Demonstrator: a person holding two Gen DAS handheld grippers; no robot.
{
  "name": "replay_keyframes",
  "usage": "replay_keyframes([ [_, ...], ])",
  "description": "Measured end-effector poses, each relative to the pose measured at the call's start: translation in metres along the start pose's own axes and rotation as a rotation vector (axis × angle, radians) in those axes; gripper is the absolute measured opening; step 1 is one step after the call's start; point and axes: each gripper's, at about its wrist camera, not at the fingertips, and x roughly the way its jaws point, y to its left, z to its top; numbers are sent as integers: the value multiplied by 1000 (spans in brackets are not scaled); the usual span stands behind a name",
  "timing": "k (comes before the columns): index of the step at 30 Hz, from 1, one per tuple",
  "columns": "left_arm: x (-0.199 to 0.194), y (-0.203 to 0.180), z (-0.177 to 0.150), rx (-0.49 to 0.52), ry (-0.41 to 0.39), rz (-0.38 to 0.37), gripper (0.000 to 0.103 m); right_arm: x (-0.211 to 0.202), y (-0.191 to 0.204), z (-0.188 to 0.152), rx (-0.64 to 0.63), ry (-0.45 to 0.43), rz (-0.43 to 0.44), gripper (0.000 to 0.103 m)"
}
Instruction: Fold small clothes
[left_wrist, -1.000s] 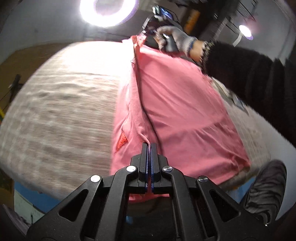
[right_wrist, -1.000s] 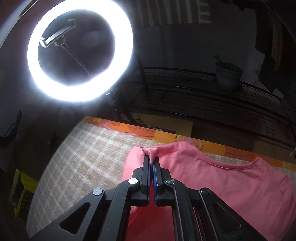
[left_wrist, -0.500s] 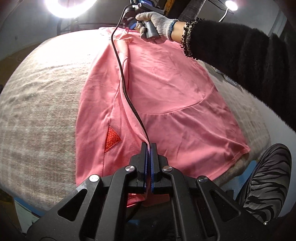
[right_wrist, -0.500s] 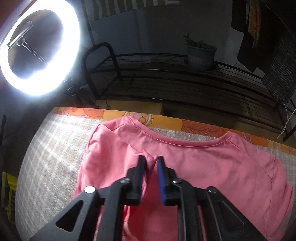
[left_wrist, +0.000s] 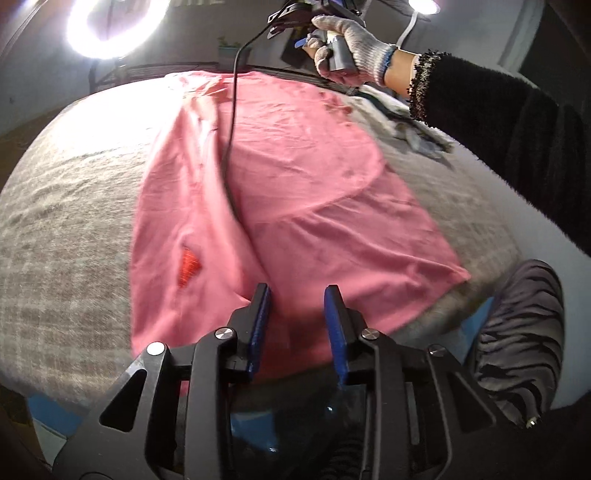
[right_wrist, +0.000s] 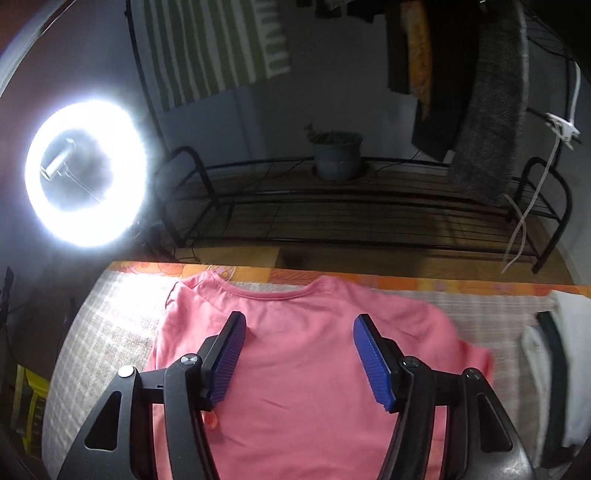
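Both my grippers released, pink shirt flat on the blanket.

My left gripper (left_wrist: 297, 291) is spread apart over the hem end of the pink shirt (left_wrist: 295, 192), nothing between the pads. My right gripper (right_wrist: 299, 325) is spread wide above the collar end of the shirt (right_wrist: 306, 369), holding nothing; my gloved right hand (left_wrist: 347, 51) grips its handle, black cable (left_wrist: 231, 122) trailing across the cloth. Shirt lies lengthwise on the checked blanket (left_wrist: 66, 229), left side folded in along a long crease, red triangle patch (left_wrist: 188, 267) near the hem. Ring light (right_wrist: 86, 173) and wire rack (right_wrist: 369, 214) beyond the far edge.
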Motion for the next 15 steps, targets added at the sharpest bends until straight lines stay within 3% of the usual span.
replay_keyframes([
  [7,-34,-16,-19,27,-30,-60,31,-90,-38,-19,43,-60,0,63],
  [15,-71,-5,-34,-1,-104,48,31,-180,-60,-76,43,-121,51,63],
])
